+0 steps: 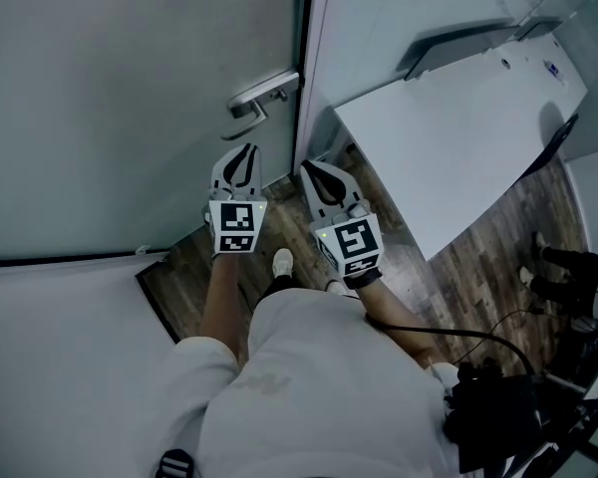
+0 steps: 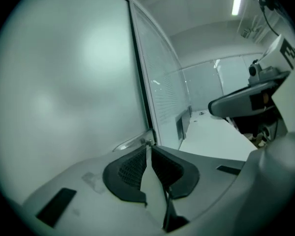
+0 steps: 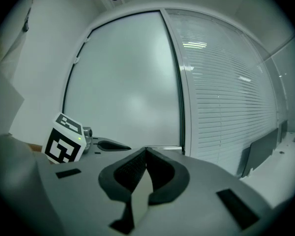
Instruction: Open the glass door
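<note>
1. Seen from above, a person stands facing a frosted glass door (image 1: 110, 98), which appears shut against its frame.
2. A metal lever handle (image 1: 263, 97) sits at the door's right edge, just ahead of the left gripper (image 1: 241, 155).
3. The right gripper (image 1: 315, 175) is beside the left one, near a white tabletop (image 1: 458, 137).
4. Both pairs of jaws are closed together, holding nothing.
5. The door is likely heavy, stiff and breakable, and its flat glass offers no grip.
6. The lever is the place to take hold. It is smooth metal and may be slippery, so press or hook it near its free end.
</note>
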`<move>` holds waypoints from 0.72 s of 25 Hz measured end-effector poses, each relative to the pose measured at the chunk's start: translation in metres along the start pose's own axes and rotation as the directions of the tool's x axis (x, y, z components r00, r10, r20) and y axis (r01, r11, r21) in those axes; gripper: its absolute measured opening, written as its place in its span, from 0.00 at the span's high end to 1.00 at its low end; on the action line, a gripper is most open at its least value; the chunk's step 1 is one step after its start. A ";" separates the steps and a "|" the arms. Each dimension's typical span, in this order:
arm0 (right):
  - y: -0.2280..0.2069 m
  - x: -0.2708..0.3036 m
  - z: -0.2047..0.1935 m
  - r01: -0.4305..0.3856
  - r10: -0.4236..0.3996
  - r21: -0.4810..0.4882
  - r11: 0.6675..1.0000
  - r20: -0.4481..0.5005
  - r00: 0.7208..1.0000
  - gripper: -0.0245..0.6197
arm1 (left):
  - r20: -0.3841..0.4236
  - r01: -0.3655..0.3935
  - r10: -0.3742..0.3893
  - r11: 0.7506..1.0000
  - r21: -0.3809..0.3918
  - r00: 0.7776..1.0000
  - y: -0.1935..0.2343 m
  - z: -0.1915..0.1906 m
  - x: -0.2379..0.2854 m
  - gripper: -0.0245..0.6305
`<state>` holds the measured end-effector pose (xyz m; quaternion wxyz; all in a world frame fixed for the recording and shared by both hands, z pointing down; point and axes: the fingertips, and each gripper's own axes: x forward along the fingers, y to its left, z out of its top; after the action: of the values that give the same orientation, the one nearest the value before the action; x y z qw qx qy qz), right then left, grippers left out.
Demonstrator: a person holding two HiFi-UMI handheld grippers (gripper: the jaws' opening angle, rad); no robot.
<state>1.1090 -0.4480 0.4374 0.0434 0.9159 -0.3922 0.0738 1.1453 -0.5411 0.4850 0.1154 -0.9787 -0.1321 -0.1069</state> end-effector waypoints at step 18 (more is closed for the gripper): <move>-0.007 0.014 -0.026 -0.003 0.005 0.046 0.999 -0.064 0.998 0.96 | -0.312 0.156 -0.041 0.921 0.356 0.949 0.028 -0.074 0.069 0.67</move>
<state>1.1211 -0.4500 0.4654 0.0345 0.9131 -0.3906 0.1121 1.2050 -0.5705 0.5667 0.3137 -0.9029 -0.1808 -0.2317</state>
